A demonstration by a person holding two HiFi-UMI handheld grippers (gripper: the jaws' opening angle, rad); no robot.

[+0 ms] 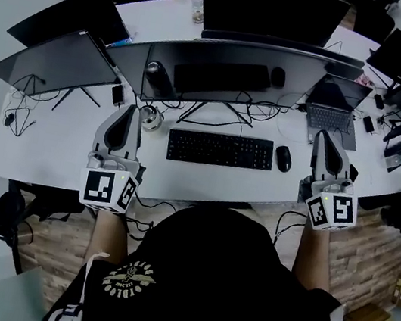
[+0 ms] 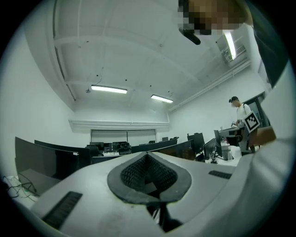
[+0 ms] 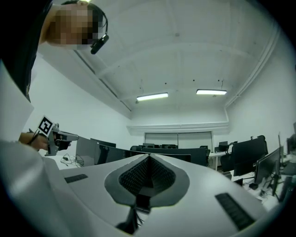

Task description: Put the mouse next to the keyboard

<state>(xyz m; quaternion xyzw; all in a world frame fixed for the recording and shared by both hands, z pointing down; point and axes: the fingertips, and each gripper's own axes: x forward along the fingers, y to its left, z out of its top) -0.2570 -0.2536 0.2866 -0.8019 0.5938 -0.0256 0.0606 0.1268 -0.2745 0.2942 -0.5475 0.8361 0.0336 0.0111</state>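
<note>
Head view: the mouse (image 1: 283,158) lies on the desk (image 1: 57,146), just right of the keyboard (image 1: 220,149) and left of the right gripper (image 1: 325,139), clear of its tip.

Left gripper view: the left gripper (image 2: 147,157) has its jaws together and holds nothing.

Right gripper view: jaws fully closed, empty.

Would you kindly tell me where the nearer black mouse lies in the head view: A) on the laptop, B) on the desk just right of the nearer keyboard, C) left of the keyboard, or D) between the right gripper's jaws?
B: the mouse lies on the white desk beside the right end of the keyboard.
</note>
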